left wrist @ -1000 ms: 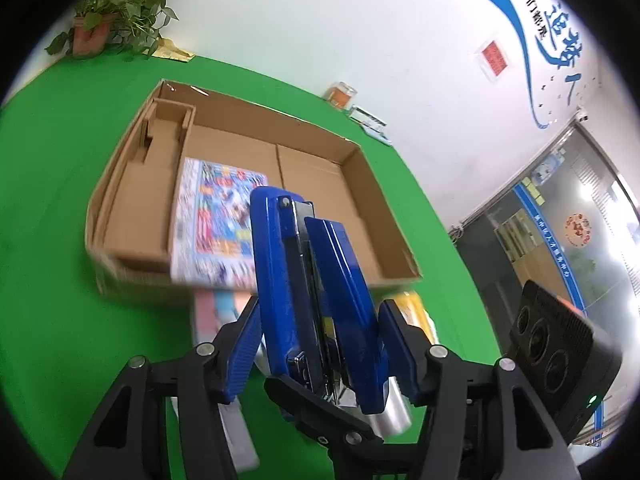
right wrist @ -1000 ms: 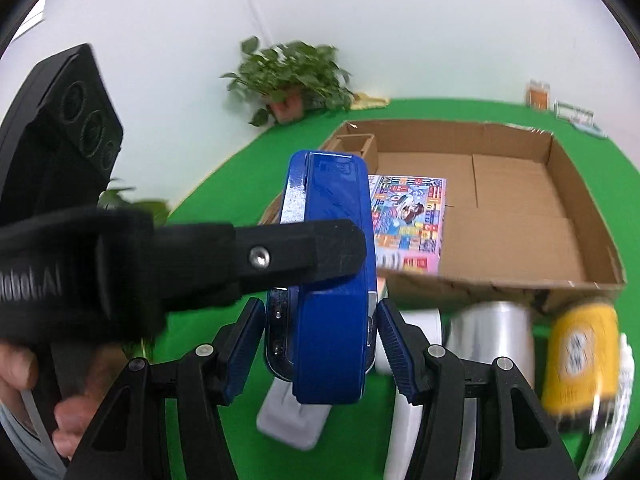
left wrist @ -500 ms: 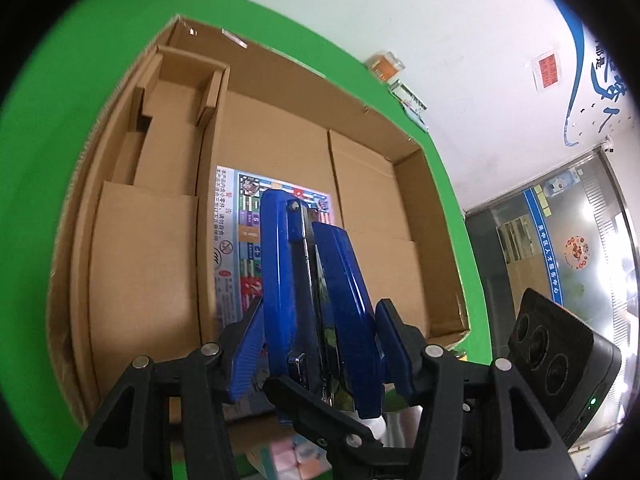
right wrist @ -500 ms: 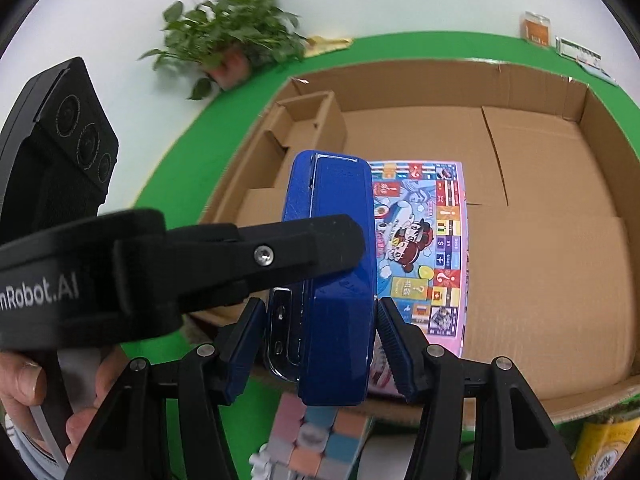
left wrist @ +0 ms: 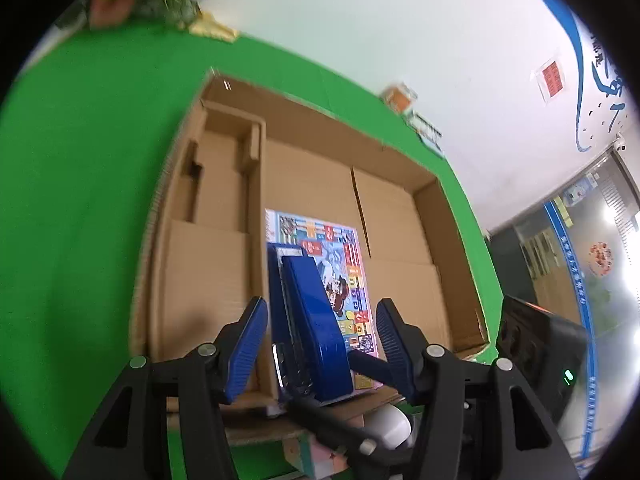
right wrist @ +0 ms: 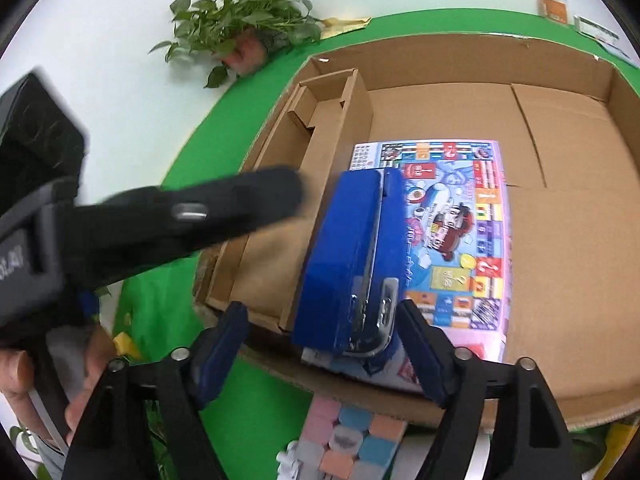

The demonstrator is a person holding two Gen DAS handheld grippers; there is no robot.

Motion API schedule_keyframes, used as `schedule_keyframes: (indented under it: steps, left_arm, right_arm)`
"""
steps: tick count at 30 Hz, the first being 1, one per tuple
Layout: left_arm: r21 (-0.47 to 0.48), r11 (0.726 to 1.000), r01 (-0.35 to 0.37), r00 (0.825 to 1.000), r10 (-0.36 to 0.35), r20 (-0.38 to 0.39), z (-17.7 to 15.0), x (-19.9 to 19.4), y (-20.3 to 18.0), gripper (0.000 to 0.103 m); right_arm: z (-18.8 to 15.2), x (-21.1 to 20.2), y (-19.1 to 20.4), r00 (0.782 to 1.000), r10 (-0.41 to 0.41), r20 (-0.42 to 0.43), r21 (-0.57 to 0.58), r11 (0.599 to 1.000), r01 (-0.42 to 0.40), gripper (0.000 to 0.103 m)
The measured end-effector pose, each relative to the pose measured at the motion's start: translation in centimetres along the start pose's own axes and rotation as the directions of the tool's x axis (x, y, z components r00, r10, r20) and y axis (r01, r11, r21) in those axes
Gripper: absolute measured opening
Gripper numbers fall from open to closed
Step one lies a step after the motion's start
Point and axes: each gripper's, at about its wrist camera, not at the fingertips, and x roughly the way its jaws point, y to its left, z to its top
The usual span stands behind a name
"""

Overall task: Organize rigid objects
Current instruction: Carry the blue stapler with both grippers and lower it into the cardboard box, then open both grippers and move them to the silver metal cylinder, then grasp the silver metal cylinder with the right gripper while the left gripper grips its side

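Blue stapler (left wrist: 308,320) lies in cardboard box (left wrist: 304,184), on left part of colourful board-game sheet (left wrist: 352,272), between spread fingers of both tools. Left tool (left wrist: 320,340) wide open, pads clear of stapler. Right tool (right wrist: 322,344) open too; right pad (right wrist: 420,356) close to stapler, contact unclear. Stapler's near end partly hidden; pastel cube (right wrist: 352,440) cut off below box on green bench (left wrist: 80,180)
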Motion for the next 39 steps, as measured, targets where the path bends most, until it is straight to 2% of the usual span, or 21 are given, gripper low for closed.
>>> schedule_keyframes:
  steps: [2, 4, 5, 6, 7, 8, 9, 10, 11, 12, 15, 16, 18, 20, 22, 24, 28, 35, 36, 38, 39]
  left_arm:
    - [0.026, 0.999, -0.047, 0.998, 0.046, 0.046, -0.6, -1.3, -0.7, 0.055]
    - [0.071, 0.993, -0.091, 0.989, 0.081, 0.126, -1.4, -2.9, -1.8, 0.055]
    - [0.098, 0.988, -0.116, 0.98, 0.097, 0.174, -1.9, -3.7, -2.5, 0.055]
    - [0.127, 0.977, -0.171, 0.963, 0.138, 0.233, -2.5, -4.5, -3.3, 0.057]
    - [0.151, 0.954, -0.257, 0.932, 0.204, 0.3, -3.3, -5.3, -4.4, 0.062]
    - [0.165, 0.928, -0.335, 0.894, 0.258, 0.366, -4.3, -6.1, -5.4, 0.072]
    - [0.172, 0.902, -0.396, 0.853, 0.292, 0.434, -5.6, -6.9, -6.4, 0.079]
    - [0.17, 0.884, -0.435, 0.816, 0.307, 0.49, -6.9, -7.7, -7.2, 0.088]
    - [0.167, 0.877, -0.451, 0.791, 0.306, 0.53, -8.2, -8.3, -7.8, 0.088]
    - [0.171, 0.877, -0.45, 0.782, 0.294, 0.549, -9.6, -8.8, -8.4, 0.088]
    - [0.145, 0.891, -0.429, 0.78, 0.285, 0.557, -12.5, -9.5, -9.5, 0.088]
    - [0.132, 0.897, -0.423, 0.782, 0.287, 0.553, -13.4, -9.5, -9.7, 0.088]
    - [0.129, 0.907, -0.4, 0.804, 0.281, 0.524, -15.0, -9.0, -10.3, 0.088]
    - [0.142, 0.911, -0.387, 0.825, 0.274, 0.495, -16.1, -8.4, -11.1, 0.088]
    - [0.164, 0.909, -0.382, 0.849, 0.276, 0.451, -17.1, -7.6, -11.8, 0.088]
    - [0.186, 0.912, -0.366, 0.875, 0.269, 0.403, -18.1, -6.9, -12.3, 0.088]
    - [0.189, 0.931, -0.311, 0.914, 0.238, 0.328, -19.8, -6.0, -12.7, 0.088]
    - [0.182, 0.936, -0.302, 0.925, 0.242, 0.294, -22.2, -5.8, -12.7, 0.088]
    - [0.178, 0.939, -0.295, 0.928, 0.236, 0.289, -22.4, -5.7, -12.7, 0.088]
    - [0.166, 0.945, -0.284, 0.932, 0.231, 0.278, -22.5, -5.6, -12.5, 0.088]
    - [0.164, 0.947, -0.275, 0.936, 0.225, 0.27, -22.6, -5.6, -12.5, 0.088]
  right_arm:
    - [-0.3, -0.5, -0.5, 1.0, -0.006, 0.013, 0.021, 1.0, 0.006, 0.078]
    - [-1.0, -1.6, -0.5, 0.999, -0.011, 0.031, 0.02, 1.0, 0.011, 0.077]
    - [-1.5, -2.5, -0.2, 0.999, -0.015, 0.048, 0.004, 1.0, 0.015, 0.078]
    - [-2.3, -3.7, 0.3, 0.997, -0.026, 0.079, -0.024, 0.999, 0.028, 0.078]
    - [-3.3, -5.0, 1.0, 0.993, -0.042, 0.112, -0.056, 0.997, 0.048, 0.083]
    - [-4.3, -6.4, 1.7, 0.986, -0.063, 0.156, -0.094, 0.992, 0.078, 0.09]
    - [-6.0, -8.3, 2.5, 0.971, -0.091, 0.22, -0.141, 0.982, 0.124, 0.102]
    - [-7.5, -9.9, 3.0, 0.951, -0.12, 0.283, -0.174, 0.969, 0.174, 0.102]
    - [-9.0, -11.3, 3.3, 0.925, -0.148, 0.349, -0.199, 0.953, 0.228, 0.102]
    - [-10.6, -12.7, 3.5, 0.895, -0.179, 0.408, -0.214, 0.935, 0.284, 0.102]
    - [-14.4, -15.8, 2.5, 0.843, -0.202, 0.499, -0.209, 0.916, 0.343, 0.102]
    - [-15.4, -16.8, 1.8, 0.836, -0.204, 0.509, -0.201, 0.916, 0.346, 0.102]
    - [-17.2, -18.0, 0.2, 0.834, -0.205, 0.512, -0.185, 0.922, 0.34, 0.102]
    - [-18.3, -18.6, -1.8, 0.855, -0.213, 0.473, -0.156, 0.935, 0.319, 0.102]
    - [-19.1, -18.7, -4.1, 0.894, -0.192, 0.406, -0.112, 0.96, 0.258, 0.102]
    - [-19.9, -18.3, -6.1, 0.923, -0.165, 0.347, -0.068, 0.977, 0.2, 0.102]
    - [-21.7, -17.3, -7.8, 0.95, -0.131, 0.284, -0.036, 0.988, 0.148, 0.102]
    - [-22.9, -14.5, -9.6, 0.976, -0.085, 0.199, 0.05, 0.996, 0.076, 0.102]
    - [-22.7, -13.9, -9.9, 0.981, -0.08, 0.179, 0.074, 0.995, 0.067, 0.099]
    - [-22.5, -13.0, -10.1, 0.985, -0.079, 0.154, 0.103, 0.993, 0.064, 0.086]
    - [-22.5, -12.6, -10.1, 0.985, -0.096, 0.14, 0.104, 0.991, 0.082, 0.082]
